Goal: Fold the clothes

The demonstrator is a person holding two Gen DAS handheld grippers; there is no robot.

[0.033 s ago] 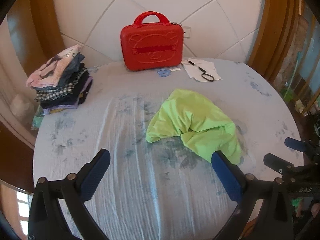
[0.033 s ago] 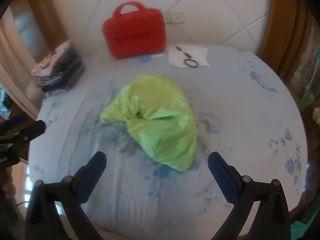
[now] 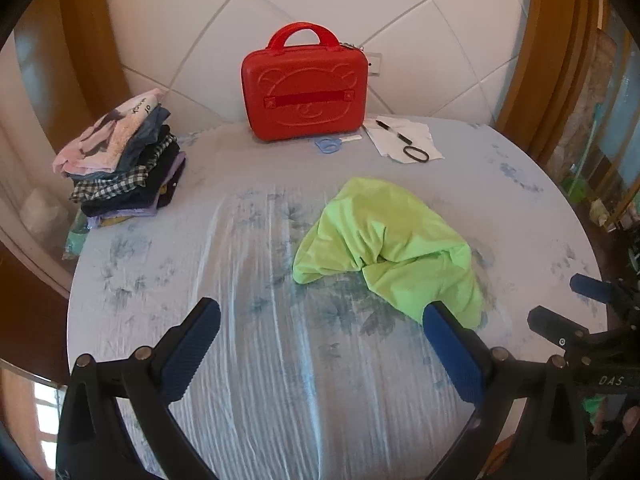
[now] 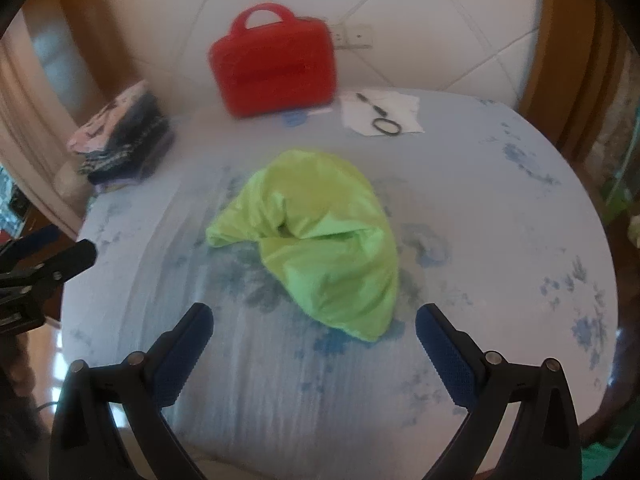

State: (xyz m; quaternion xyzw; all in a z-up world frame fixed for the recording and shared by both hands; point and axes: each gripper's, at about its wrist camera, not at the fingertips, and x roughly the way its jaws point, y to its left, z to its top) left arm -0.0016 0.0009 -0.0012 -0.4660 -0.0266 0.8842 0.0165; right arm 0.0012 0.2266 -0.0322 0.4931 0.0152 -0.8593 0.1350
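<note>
A crumpled lime-green garment (image 3: 384,240) lies in a heap near the middle of the round table; it also shows in the right wrist view (image 4: 324,240). My left gripper (image 3: 320,316) is open and empty, above the table just short of the garment, its right finger (image 3: 452,348) over the garment's near corner. My right gripper (image 4: 314,320) is open and empty, just short of the garment's near end. The right gripper also shows at the right edge of the left wrist view (image 3: 568,308).
A stack of folded clothes (image 3: 124,160) stands at the table's far left. A red bear-embossed case (image 3: 304,88) stands at the back by the tiled wall. Paper with a pen and a black ring (image 3: 404,140) lies to its right. The table (image 3: 200,280) has a pale blue floral cloth.
</note>
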